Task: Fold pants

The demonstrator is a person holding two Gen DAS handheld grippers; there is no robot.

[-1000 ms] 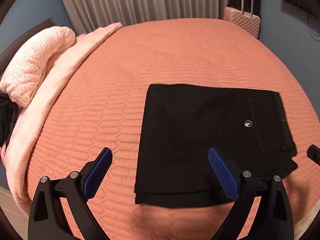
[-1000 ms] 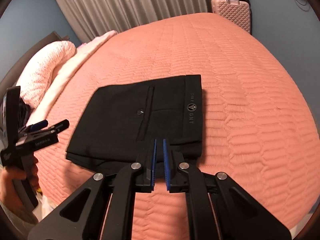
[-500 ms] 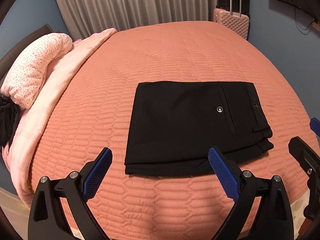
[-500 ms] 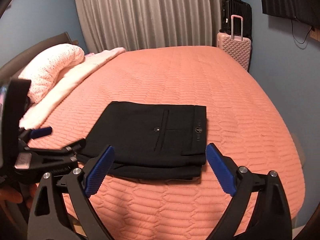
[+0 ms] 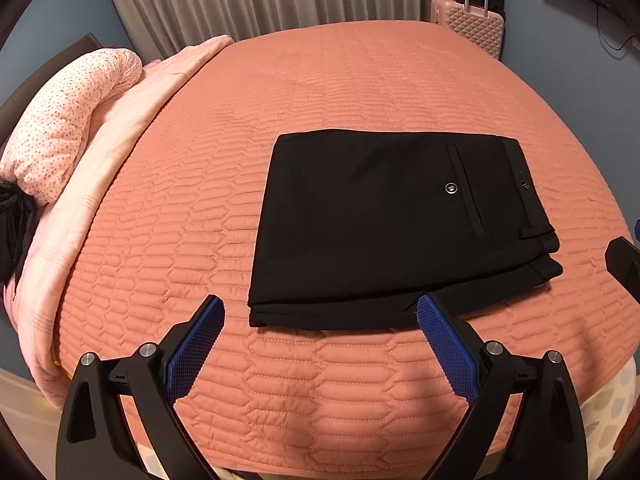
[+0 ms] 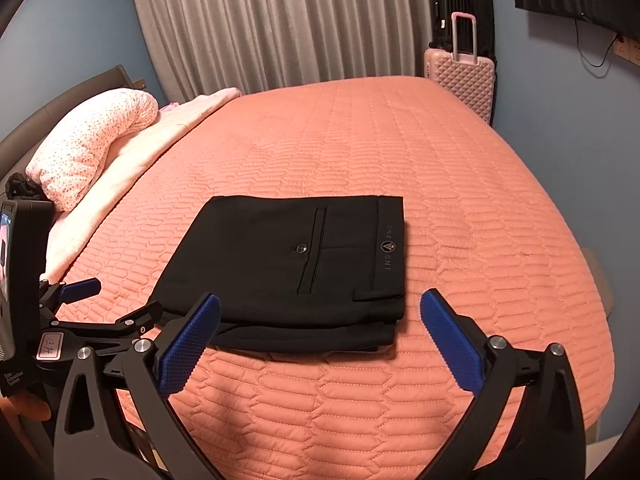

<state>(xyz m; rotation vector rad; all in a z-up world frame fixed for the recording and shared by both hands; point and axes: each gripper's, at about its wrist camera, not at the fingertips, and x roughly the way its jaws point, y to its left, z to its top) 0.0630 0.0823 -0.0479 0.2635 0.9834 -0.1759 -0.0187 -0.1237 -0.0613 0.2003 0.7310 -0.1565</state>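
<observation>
The black pants (image 5: 384,224) lie folded into a flat rectangle on the orange quilted bed (image 5: 320,80), back pocket and button facing up. They also show in the right wrist view (image 6: 296,264). My left gripper (image 5: 318,320) is open and empty, held just short of the pants' near edge. My right gripper (image 6: 320,312) is open and empty, held back from the pants' near edge. The left gripper also shows at the left of the right wrist view (image 6: 108,304).
A speckled pink pillow (image 5: 64,120) and a pale pink blanket (image 5: 100,168) lie along the bed's left side. A pink suitcase (image 6: 460,76) and a black one (image 6: 460,12) stand by the grey curtain (image 6: 280,20). The bed's front edge is just below the grippers.
My right gripper has opened from shut and both grippers have pulled back from the pants, which now lie free on the bed.
</observation>
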